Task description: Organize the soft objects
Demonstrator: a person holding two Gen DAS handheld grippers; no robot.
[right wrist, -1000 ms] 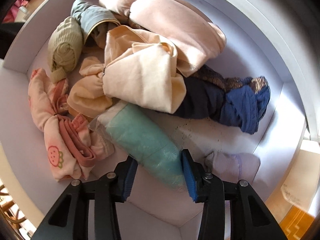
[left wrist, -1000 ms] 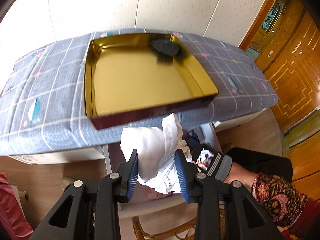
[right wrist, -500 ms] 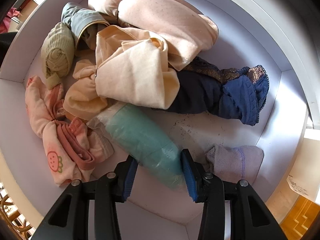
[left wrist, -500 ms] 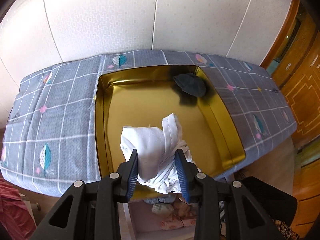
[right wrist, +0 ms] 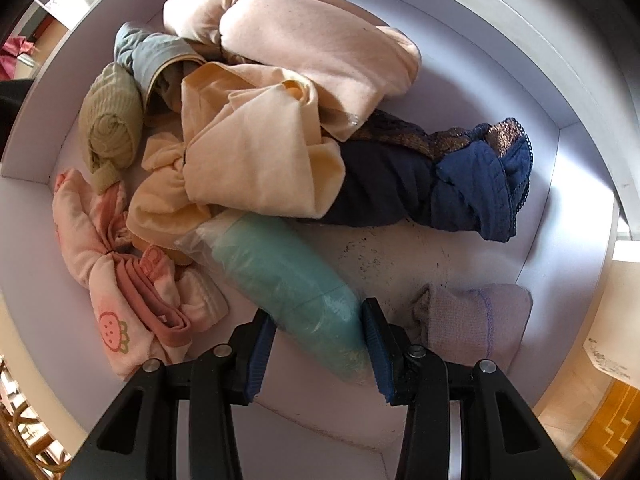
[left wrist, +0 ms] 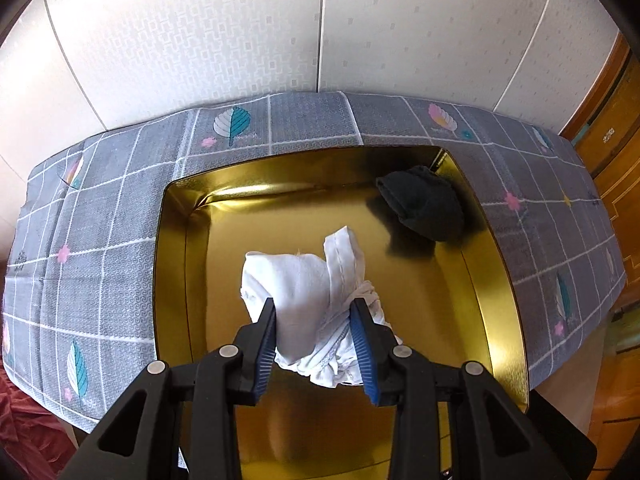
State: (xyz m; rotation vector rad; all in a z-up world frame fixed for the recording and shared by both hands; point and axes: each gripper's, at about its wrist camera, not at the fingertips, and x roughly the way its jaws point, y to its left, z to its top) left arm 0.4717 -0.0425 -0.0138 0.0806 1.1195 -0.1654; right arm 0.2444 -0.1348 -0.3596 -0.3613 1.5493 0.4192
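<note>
**Two soft bundles in my fingers, one over the tray, one in the drawer**

My left gripper (left wrist: 316, 344) has its fingers pressed into a white cloth bundle (left wrist: 308, 296), held above the gold tray (left wrist: 172, 280) on the cloth-covered desk (left wrist: 100, 240); a dark rolled item (left wrist: 424, 208) lies in the tray's far right corner. My right gripper (right wrist: 316, 348) pinches the near end of a teal roll in clear wrap (right wrist: 288, 280) inside the white drawer (right wrist: 568, 184), among loose garments; I judge the wrap slippery and the roll light and squashy, so a mid-body hold seems safer.
</note>
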